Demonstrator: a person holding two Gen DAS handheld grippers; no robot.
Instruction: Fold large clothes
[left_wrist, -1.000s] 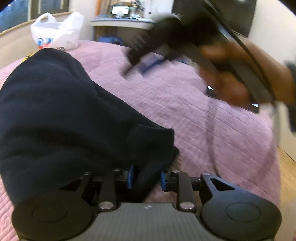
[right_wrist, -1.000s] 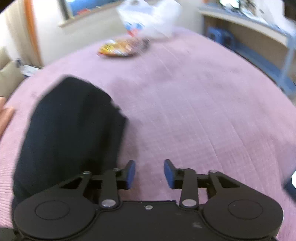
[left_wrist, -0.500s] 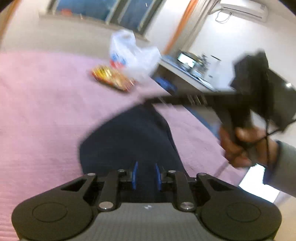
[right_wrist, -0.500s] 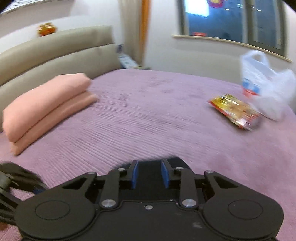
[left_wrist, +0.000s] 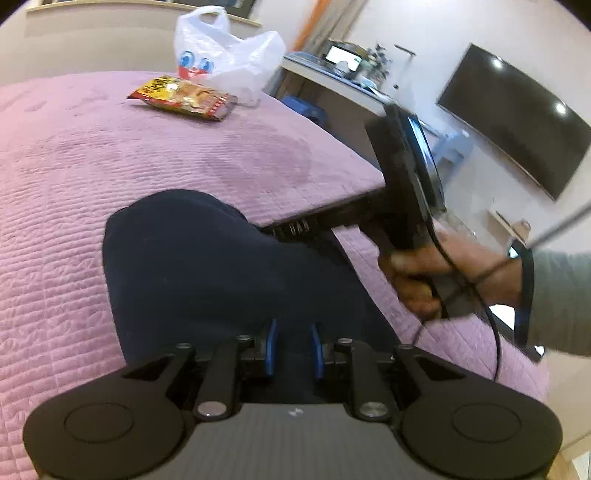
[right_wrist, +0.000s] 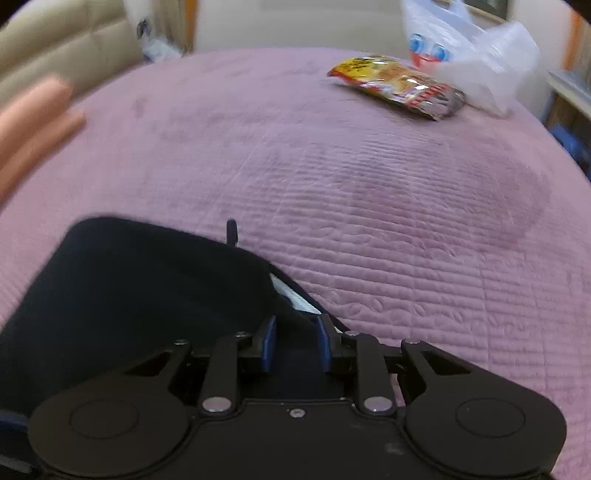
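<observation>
A dark navy garment (left_wrist: 207, 258) lies on the pink quilted bed (left_wrist: 74, 155). My left gripper (left_wrist: 293, 343) is shut on the garment's near edge, cloth between its blue pads. In the left wrist view the right gripper's black body (left_wrist: 402, 184) is held in a hand at the garment's right side. In the right wrist view my right gripper (right_wrist: 293, 345) is shut on the garment (right_wrist: 140, 295) near a white label (right_wrist: 295, 299). The garment spreads to the left of it.
A yellow and red snack packet (left_wrist: 184, 98) and a white plastic bag (left_wrist: 221, 59) lie at the bed's far side. A folded peach blanket (right_wrist: 26, 129) lies at the left by the headboard. A desk (left_wrist: 343, 85) and wall television (left_wrist: 517, 118) stand beyond the bed's right edge.
Both grippers swung towards the far side of the bed with the garment. The right gripper, open and empty a second ago, closed on the garment's edge.
</observation>
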